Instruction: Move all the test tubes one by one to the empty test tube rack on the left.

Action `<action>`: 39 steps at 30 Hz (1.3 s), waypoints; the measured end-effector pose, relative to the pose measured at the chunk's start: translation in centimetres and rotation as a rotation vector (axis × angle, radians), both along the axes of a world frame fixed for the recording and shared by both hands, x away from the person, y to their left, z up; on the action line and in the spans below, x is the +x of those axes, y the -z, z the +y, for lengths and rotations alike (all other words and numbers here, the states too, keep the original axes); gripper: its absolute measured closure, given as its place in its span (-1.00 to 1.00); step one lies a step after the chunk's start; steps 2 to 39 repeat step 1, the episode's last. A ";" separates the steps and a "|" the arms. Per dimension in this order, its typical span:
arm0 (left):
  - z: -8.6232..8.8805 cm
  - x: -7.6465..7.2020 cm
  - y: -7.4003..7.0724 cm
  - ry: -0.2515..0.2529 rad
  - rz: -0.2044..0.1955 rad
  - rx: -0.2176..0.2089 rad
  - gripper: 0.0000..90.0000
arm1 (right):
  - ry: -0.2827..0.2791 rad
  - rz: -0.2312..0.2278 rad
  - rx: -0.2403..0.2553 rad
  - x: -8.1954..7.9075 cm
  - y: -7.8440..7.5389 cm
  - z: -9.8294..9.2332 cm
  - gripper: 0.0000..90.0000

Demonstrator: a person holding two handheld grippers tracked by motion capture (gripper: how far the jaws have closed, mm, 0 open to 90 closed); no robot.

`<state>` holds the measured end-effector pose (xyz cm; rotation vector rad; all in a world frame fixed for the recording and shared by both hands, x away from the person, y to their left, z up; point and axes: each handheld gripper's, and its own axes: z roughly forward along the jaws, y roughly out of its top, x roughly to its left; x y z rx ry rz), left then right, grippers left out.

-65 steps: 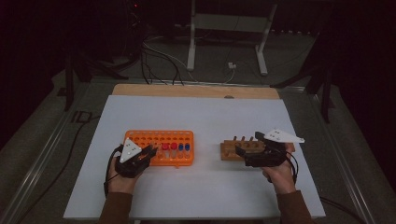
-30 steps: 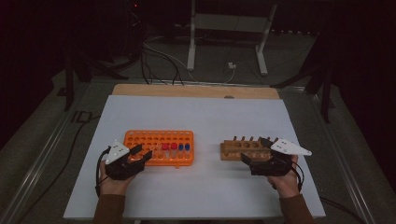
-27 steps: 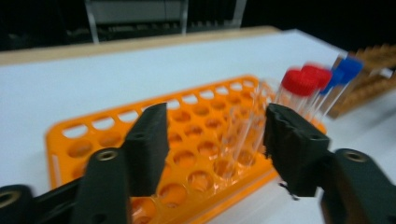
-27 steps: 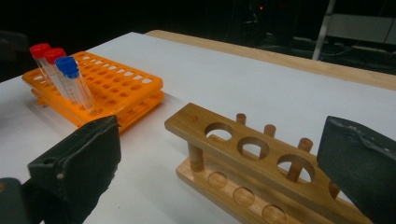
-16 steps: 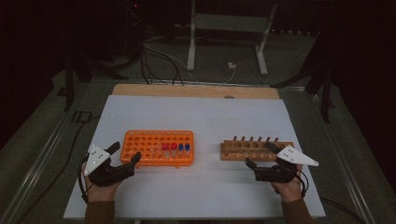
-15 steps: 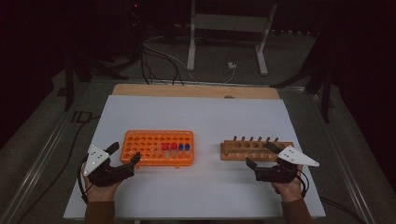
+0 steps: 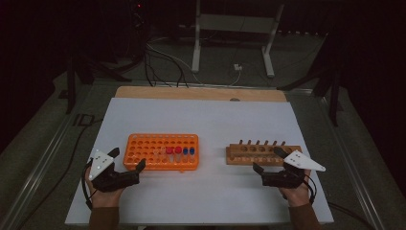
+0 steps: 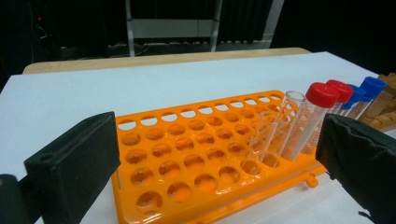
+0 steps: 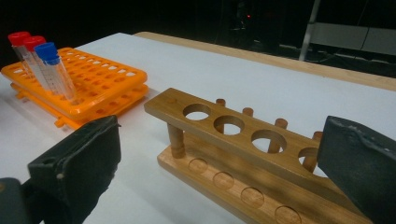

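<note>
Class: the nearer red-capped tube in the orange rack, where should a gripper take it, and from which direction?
Grip the red-capped tube just under its cap, coming from above. It stands nearly upright in the orange rack, its lower part sunk in the hole, and tubes close beside it leave little room for a sideways approach.

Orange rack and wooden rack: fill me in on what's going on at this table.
A person sits at a white table with a gripper in each hand. The left gripper rests by the left end of the orange rack, jaws wide with nothing between them. That rack holds two uncapped clear tubes, two red-capped tubes and two blue-capped tubes. The right gripper sits open at the near side of the wooden rack, whose holes look empty. Neither gripper holds anything.
</note>
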<state>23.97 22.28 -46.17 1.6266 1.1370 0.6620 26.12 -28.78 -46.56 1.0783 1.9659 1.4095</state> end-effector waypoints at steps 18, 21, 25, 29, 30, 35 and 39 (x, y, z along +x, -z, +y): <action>-0.1 0.0 0.1 -0.002 0.001 -0.002 -0.99 | 0.003 0.001 -0.002 0.0 0.0 0.0 -1.00; -0.1 0.0 0.1 -0.002 0.001 -0.002 -0.99 | 0.003 0.001 -0.002 0.0 0.0 0.0 -1.00; -0.1 0.0 0.1 -0.002 0.001 -0.002 -0.99 | 0.003 0.001 -0.002 0.0 0.0 0.0 -1.00; -0.1 0.0 0.1 -0.002 0.001 -0.002 -0.99 | 0.003 0.001 -0.002 0.0 0.0 0.0 -1.00; -0.1 0.0 0.1 -0.002 0.001 -0.002 -0.99 | 0.003 0.001 -0.002 0.0 0.0 0.0 -1.00; -0.1 0.0 0.1 -0.002 0.001 -0.002 -0.99 | 0.003 0.001 -0.002 0.0 0.0 0.0 -1.00; -0.1 0.0 0.1 -0.002 0.001 -0.002 -0.99 | 0.003 0.001 -0.002 0.0 0.0 0.0 -1.00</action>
